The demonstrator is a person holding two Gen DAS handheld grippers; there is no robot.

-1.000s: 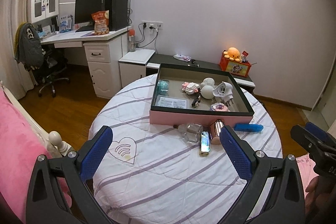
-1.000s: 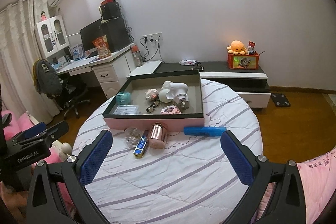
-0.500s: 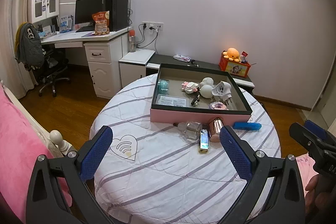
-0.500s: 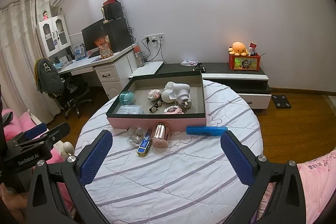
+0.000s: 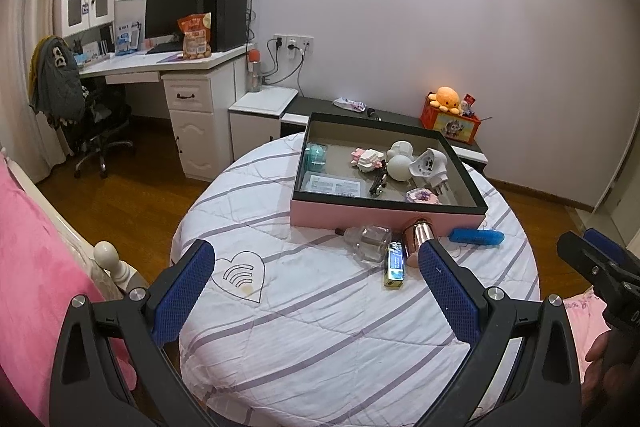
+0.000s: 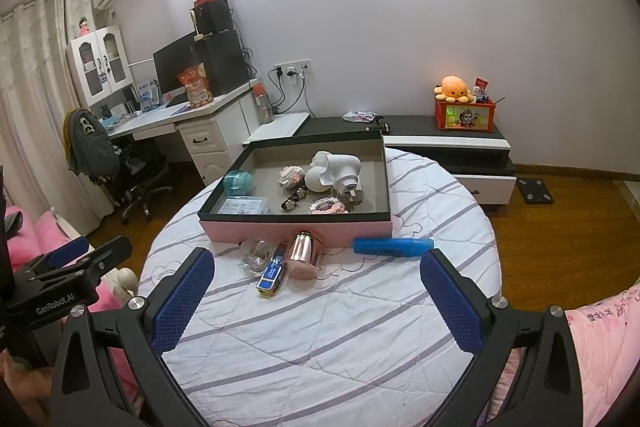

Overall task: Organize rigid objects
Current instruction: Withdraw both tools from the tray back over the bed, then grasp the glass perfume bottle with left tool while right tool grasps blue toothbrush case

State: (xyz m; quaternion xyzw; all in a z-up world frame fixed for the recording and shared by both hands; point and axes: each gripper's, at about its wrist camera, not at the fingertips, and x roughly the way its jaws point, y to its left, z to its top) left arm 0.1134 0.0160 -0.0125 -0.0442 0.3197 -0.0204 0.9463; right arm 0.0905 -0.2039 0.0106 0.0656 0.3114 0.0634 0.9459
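Note:
A pink box with a dark rim (image 5: 384,217) (image 6: 296,229) stands on the far half of a round quilted table (image 5: 320,327) (image 6: 320,339) and holds several small items. In front of it lie a clear glass bottle (image 5: 368,241) (image 6: 256,255), a blue and gold lighter (image 5: 395,264) (image 6: 272,275), a rose-gold cylinder (image 5: 416,239) (image 6: 303,253) and a blue tube (image 5: 476,237) (image 6: 392,247). My left gripper (image 5: 316,287) is open and empty, short of these items. My right gripper (image 6: 316,291) is open and empty, also short of them.
A white desk with a monitor (image 5: 176,67) and an office chair (image 5: 92,131) stand at the left. A low dark cabinet with an orange toy box (image 6: 466,113) runs along the far wall. Pink bedding (image 5: 36,267) lies at the left and lower right (image 6: 600,347).
Both grippers have drawn back and risen a little, so the table and box look slightly farther away. Nothing on the table has moved.

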